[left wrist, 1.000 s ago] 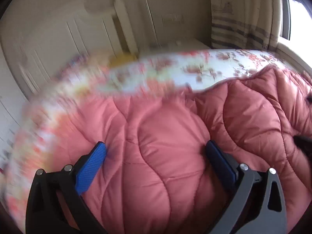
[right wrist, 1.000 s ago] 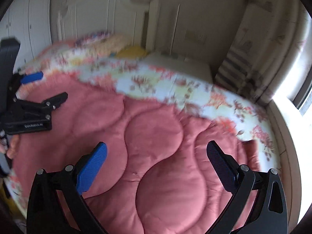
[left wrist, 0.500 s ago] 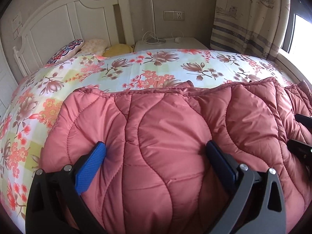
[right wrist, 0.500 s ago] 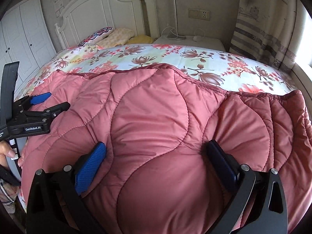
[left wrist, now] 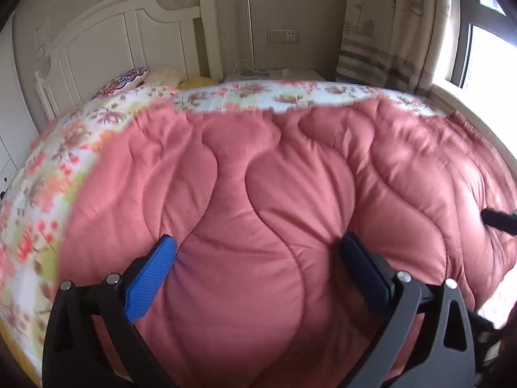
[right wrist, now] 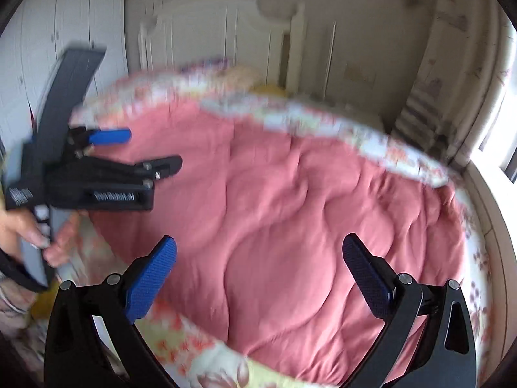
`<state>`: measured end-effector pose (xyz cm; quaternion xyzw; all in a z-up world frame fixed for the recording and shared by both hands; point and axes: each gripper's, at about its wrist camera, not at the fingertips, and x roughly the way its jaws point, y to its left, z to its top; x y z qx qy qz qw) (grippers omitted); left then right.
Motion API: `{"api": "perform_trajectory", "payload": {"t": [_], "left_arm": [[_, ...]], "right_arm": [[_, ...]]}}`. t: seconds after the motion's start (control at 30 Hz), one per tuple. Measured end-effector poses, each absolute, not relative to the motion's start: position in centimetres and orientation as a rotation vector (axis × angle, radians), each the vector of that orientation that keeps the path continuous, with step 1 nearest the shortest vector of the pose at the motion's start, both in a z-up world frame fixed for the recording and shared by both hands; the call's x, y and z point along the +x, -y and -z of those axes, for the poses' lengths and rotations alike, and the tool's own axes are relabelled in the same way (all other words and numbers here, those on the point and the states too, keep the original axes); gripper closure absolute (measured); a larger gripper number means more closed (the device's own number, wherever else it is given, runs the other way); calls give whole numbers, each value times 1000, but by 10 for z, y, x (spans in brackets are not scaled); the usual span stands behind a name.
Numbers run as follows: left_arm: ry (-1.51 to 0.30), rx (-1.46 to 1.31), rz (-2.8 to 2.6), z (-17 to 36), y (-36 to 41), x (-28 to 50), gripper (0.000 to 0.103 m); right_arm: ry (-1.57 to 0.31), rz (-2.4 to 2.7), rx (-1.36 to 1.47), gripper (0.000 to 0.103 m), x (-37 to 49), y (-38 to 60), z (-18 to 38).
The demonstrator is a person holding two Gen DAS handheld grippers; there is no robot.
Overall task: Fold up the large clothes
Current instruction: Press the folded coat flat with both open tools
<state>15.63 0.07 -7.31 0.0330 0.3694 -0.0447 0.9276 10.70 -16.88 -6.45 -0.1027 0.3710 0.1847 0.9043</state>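
Note:
A large pink quilted garment (left wrist: 274,194) lies spread on a floral bedsheet (left wrist: 42,174); it also shows in the right wrist view (right wrist: 290,210). My left gripper (left wrist: 258,258) is open, its blue pads wide apart with the pink fabric bulging between them; the left gripper also shows from the side in the right wrist view (right wrist: 152,152), held in a hand at the garment's left edge. My right gripper (right wrist: 258,258) is open and empty above the garment's near part. A black tip of the right gripper (left wrist: 499,221) shows at the right edge.
A white headboard (left wrist: 129,42) and pillows (left wrist: 129,77) stand at the far end of the bed. A nightstand (left wrist: 290,72), a curtain (left wrist: 387,26) and a window (left wrist: 484,48) are at the right. White wardrobe doors (right wrist: 64,32) are at the left.
My right gripper has lifted off the pink fabric and pulled back, showing floral sheet in front. My left gripper has shifted; the fabric still bulges between its pads. Both views are blurred by motion.

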Motion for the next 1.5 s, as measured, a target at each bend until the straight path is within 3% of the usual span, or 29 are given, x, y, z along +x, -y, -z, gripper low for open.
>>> {"api": "perform_trajectory", "payload": {"t": [0.07,0.13,0.3,0.53,0.63,0.87,1.1,1.2,1.3,1.5], "left_arm": [[-723,92,88,79,1,156,2],[-741,78,89,77,-2,156,2],[-684,26,64,57,1,121,2],[-663,145,95,83,28,94,2],[-684,105,131,75,14,96,2],[-699,-107,-7,68,-81,101,2],[-766,-229,-45,82,-126,113,2],[-661,-229,-46,48,-128,106,3],[-591,-194,-19,9,-115,119,2],[-577,102,13,-32,-48,202,2]], "right_arm": [[-848,-351,-239,4,117,169,103],[-794,-366,-220,4,118,174,115],[-805,-360,-193,4,113,180,95],[-808,-296,-202,4,94,195,96],[-841,-284,-172,4,100,201,110],[-756,-245,-104,4,93,231,73],[-823,-201,4,4,104,271,111],[-828,-185,-18,4,103,268,93],[-713,-202,3,4,99,271,53],[-637,-191,-37,4,156,256,-5]]}}
